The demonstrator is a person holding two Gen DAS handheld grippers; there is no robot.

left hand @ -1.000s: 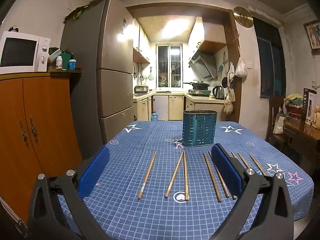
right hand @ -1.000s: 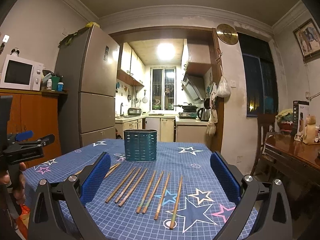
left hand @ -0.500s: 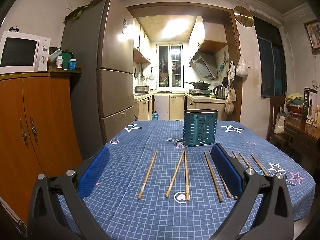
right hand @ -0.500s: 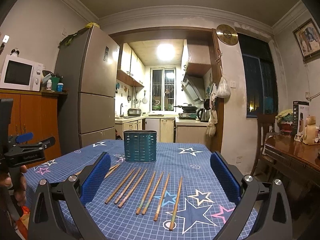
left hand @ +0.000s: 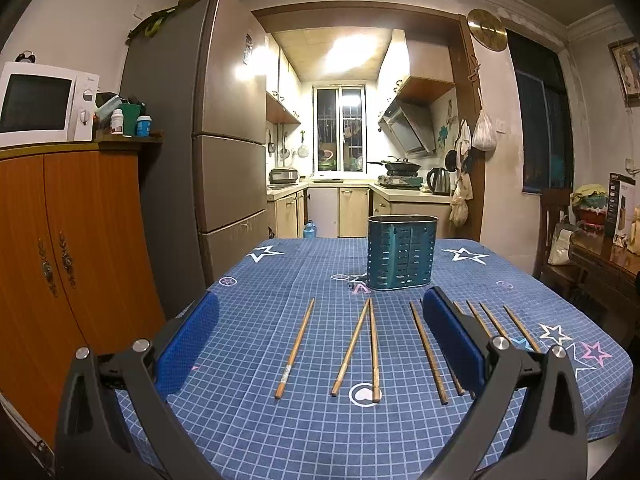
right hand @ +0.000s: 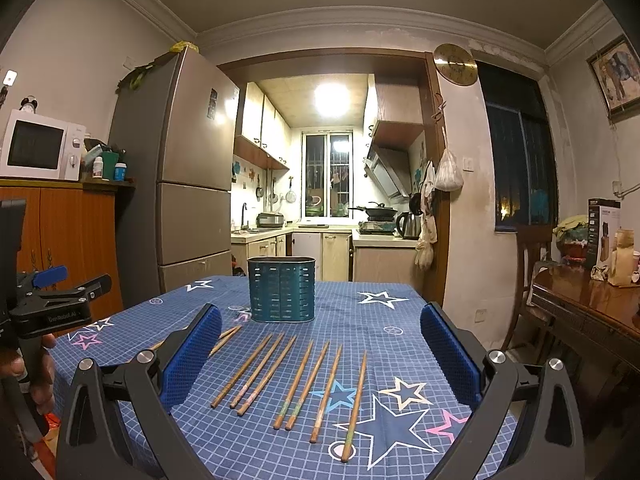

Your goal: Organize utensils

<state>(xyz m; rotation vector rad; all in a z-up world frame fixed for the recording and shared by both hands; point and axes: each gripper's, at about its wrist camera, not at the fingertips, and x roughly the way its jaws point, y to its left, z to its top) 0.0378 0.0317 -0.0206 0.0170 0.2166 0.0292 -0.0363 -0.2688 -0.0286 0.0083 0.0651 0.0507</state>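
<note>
Left gripper (left hand: 320,336) jaws were spread wide, nothing between the blue pads (left hand: 188,344), hovering over the near edge of the table (left hand: 280,432). Right gripper (right hand: 320,344) likewise agape and empty, over the same near edge. Chopsticks (left hand: 295,348) lay flat on the blue grid tablecloth in a loose row between near edge and centre, tips pointing toward the far edge; none gripped. Teal perforated utensil holder (left hand: 401,252) stood upright past the row, toward the far edge; interior couldn't be seen from either view, nothing stuck out above the rim. Left wrist view showed the leftmost chopsticks clearly, rightmost ones partly hidden behind its right finger. Right wrist view showed seven chopsticks (right hand: 320,380) unobstructed, two more half behind its left finger, plus the left gripper's body and the person's hand (right hand: 28,372) at the table's left edge.
</note>
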